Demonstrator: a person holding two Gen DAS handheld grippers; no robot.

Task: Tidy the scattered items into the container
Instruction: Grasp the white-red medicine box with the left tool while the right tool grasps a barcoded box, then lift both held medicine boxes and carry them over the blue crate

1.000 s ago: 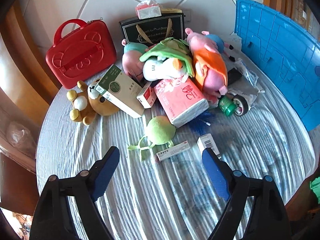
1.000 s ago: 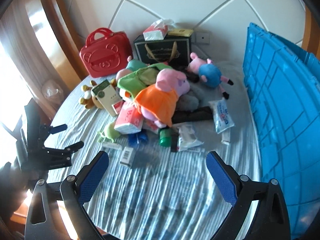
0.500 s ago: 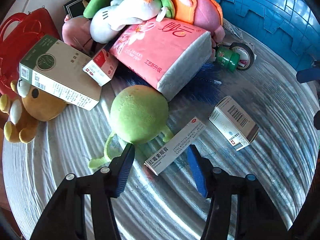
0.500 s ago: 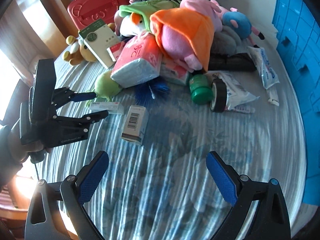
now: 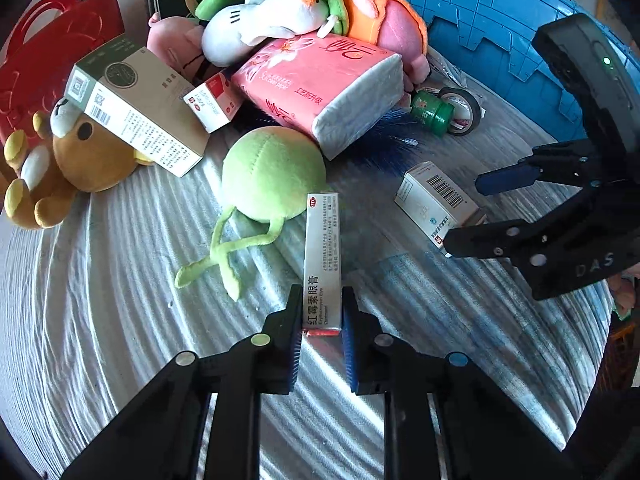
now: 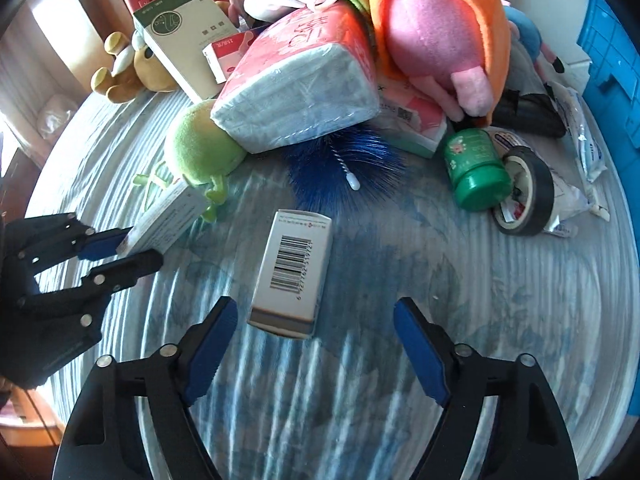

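My left gripper (image 5: 321, 320) is shut on the near end of a long white ointment box (image 5: 322, 256), which lies on the striped cloth next to a green plush ball (image 5: 272, 172). In the right wrist view the same gripper (image 6: 136, 250) shows at the left with that box (image 6: 168, 220). My right gripper (image 6: 316, 320) hangs low over a white barcode box (image 6: 294, 268). Its jaws are closing with the box's near end between them, and the pads stand apart from it. The blue crate (image 5: 500, 20) stands at the table's right side.
A heap fills the back: pink tissue pack (image 5: 320, 84), pig plush (image 6: 436, 36), teddy bear (image 5: 80, 152), green-and-white carton (image 5: 136, 104), red case (image 5: 48, 52). A blue brush (image 6: 348, 160), green bottle (image 6: 476, 168) and tape roll (image 6: 528, 196) lie to the right.
Both grippers came down toward the table. The left one shut on the ointment box, which turned lengthwise between its fingers. The right one narrowed around the barcode box.
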